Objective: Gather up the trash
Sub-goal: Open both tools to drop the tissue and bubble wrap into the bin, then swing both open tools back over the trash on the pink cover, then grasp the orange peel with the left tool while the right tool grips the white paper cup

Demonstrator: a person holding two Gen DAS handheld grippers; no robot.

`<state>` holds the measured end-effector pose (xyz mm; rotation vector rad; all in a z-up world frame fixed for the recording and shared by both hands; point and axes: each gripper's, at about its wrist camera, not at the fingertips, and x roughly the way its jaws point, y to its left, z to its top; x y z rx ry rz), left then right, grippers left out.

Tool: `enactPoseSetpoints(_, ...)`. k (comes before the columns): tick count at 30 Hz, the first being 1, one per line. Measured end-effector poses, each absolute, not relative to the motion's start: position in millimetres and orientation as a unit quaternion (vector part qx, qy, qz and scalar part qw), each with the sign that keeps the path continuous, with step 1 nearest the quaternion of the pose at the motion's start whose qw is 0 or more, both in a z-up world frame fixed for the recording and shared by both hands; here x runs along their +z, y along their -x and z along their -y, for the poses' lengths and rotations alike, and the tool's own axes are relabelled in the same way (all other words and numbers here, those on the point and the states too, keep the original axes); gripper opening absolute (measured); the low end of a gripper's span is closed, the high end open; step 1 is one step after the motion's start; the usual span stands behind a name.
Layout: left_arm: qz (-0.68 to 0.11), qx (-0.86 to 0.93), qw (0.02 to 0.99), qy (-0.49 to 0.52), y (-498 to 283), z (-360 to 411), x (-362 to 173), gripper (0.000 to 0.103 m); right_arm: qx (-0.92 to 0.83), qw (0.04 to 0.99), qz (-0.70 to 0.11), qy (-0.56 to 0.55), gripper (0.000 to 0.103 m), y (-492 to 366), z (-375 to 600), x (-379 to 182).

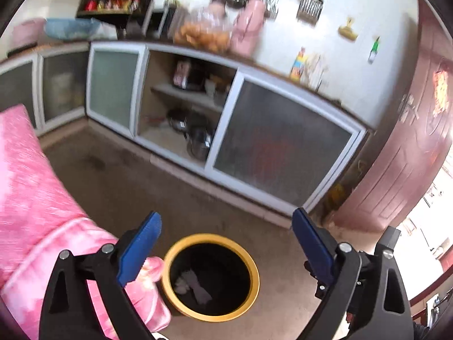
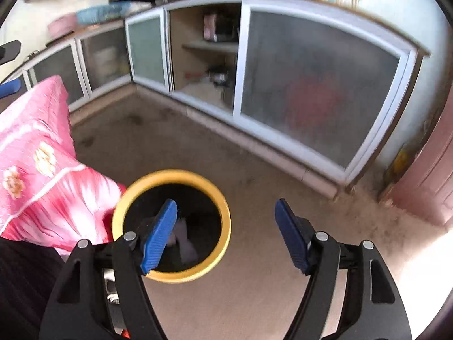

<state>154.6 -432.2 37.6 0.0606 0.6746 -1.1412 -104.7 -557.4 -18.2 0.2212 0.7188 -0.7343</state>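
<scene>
A round bin with a yellow rim [image 1: 210, 318] stands on the floor, black inside, with pale crumpled trash [image 1: 192, 283] lying at its bottom. My left gripper [image 1: 226, 226] hangs above it, blue pads spread wide, nothing between them. In the right wrist view the same bin's yellow rim [image 2: 223, 212] sits low and left of centre, with white trash [image 2: 185, 243] inside. My right gripper [image 2: 226, 212] is open above the bin's right edge; its left finger [image 2: 158, 238] overlaps the opening, and nothing is held.
A pink flowered quilt [image 1: 36, 198] on a bed edge touches the bin's left side, also the quilt [image 2: 39, 170] in the right view. Low cabinets with frosted sliding doors [image 1: 277, 141] line the far wall, one bay open with pots. A reddish door [image 1: 410, 141] is at right.
</scene>
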Motion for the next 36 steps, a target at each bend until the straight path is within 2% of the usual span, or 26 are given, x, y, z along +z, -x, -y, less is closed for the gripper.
enactPoseSetpoints(2,-0.293,-0.527,0.798,-0.016,-149.8,400.8,55.3,0.095,-0.332,0.883,-0.319,-0.088,0.069,98.8,537.9,1.0)
enactPoseSetpoints(9,-0.228,-0.436,0.871,-0.014,-145.5,238.7,95.1,0.095,-0.231,0.936,-0.262,-0.035,0.069,40.7,452.7,53.6)
enactPoseSetpoints(13,-0.220,-0.337,0.915,-0.033,-144.6,144.4,91.4,0.095,-0.168,0.957,-0.235,-0.008,0.074,4.5,384.1,76.5)
enactPoseSetpoints(19,-0.257,-0.207,0.943,-0.034,-152.0,31.7,63.2,0.095,-0.085,0.970,-0.220,0.056,0.075,-42.8,281.0,87.7)
enactPoseSetpoints(26,-0.316,-0.137,0.938,-0.033,-171.5,-13.4,28.0,0.095,-0.047,0.964,-0.232,0.120,0.074,-79.2,196.2,73.3)
enactPoseSetpoints(36,-0.359,-0.153,0.921,-0.008,-210.9,-7.2,1.0,0.095,-0.036,0.957,-0.265,0.111,0.074,-119.1,181.8,57.7)
